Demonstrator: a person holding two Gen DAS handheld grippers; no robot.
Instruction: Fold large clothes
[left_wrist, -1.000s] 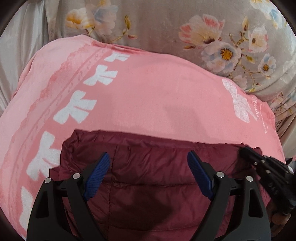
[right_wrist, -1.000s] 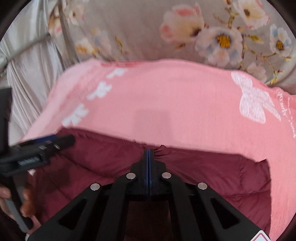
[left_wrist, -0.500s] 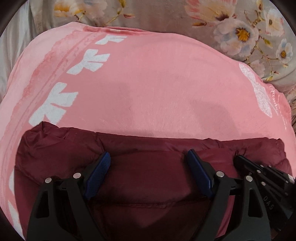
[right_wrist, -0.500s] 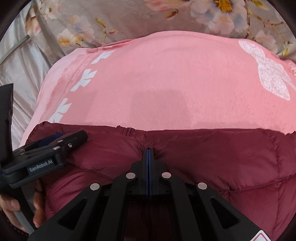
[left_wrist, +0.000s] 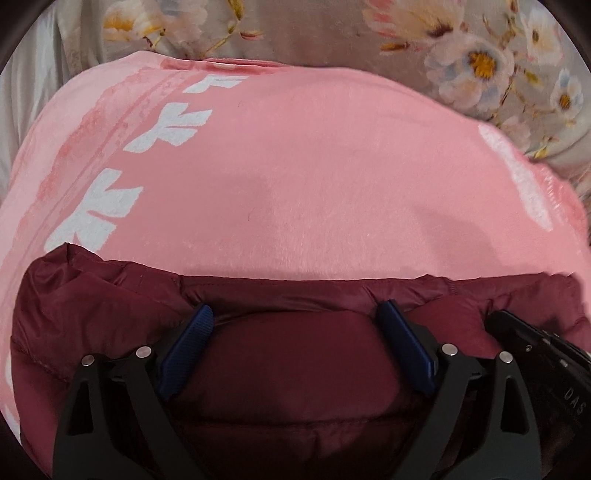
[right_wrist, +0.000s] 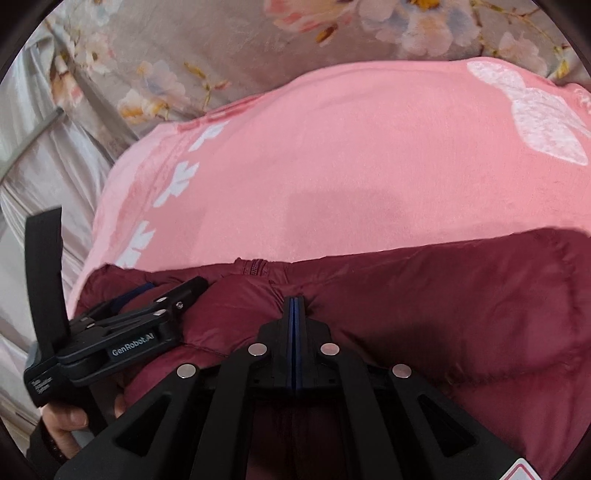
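Two tongs over my maroon puffer jacket (left_wrist: 295, 362), at 6 o'clock on the pink blanket (left_wrist: 314, 177). My left gripper (left_wrist: 297, 332), jaws just widened, straddles a puffed fold; my right gripper (right_wrist: 294, 317) pinches the jacket's fabric.

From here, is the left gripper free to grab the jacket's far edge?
Probably yes: the left gripper, jaws just widened, straddles the maroon jacket just short of that edge; nothing lies between, and the right gripper pinches the jacket off to one side.

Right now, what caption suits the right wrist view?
Shut right gripper pinches maroon puffer jacket on pink blanket.
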